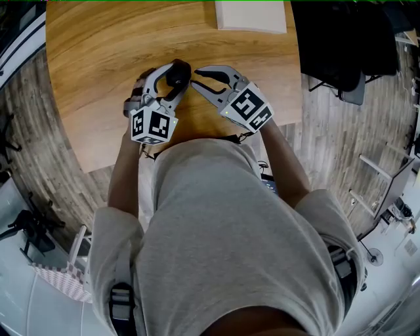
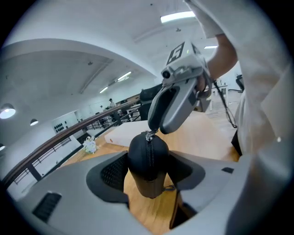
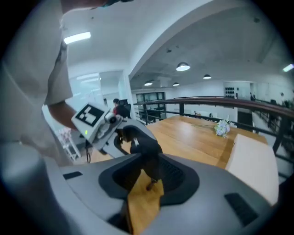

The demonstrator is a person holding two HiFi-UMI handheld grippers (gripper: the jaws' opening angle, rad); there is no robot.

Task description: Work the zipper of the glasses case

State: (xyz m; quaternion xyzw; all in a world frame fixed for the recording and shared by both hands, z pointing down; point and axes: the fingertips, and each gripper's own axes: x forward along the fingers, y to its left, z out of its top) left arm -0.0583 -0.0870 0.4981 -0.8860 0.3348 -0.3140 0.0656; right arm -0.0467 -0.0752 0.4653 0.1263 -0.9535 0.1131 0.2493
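Note:
A black zippered glasses case (image 2: pixel 148 160) stands on end, pressed between the two pads of my left gripper (image 2: pixel 147 170), above the wooden table (image 1: pixel 92 72). In the head view the case (image 1: pixel 178 72) is a dark lump at the tips of the left gripper (image 1: pixel 172 71). The zipper runs up the case's near face to a small metal pull (image 2: pixel 148 136) at the top. My right gripper (image 1: pixel 195 80) reaches in from the right, its narrow tips right at that pull. In the right gripper view a small gap with wood behind it shows between the pads of the right gripper (image 3: pixel 144 183). A small tab (image 3: pixel 150 184) hangs loose in the gap.
A flat white box (image 1: pixel 252 16) lies at the table's far edge. A black chair (image 1: pixel 348 49) stands off the table's right side. A small bunch of white flowers (image 3: pixel 223 127) lies further along the table. My torso fills the lower head view.

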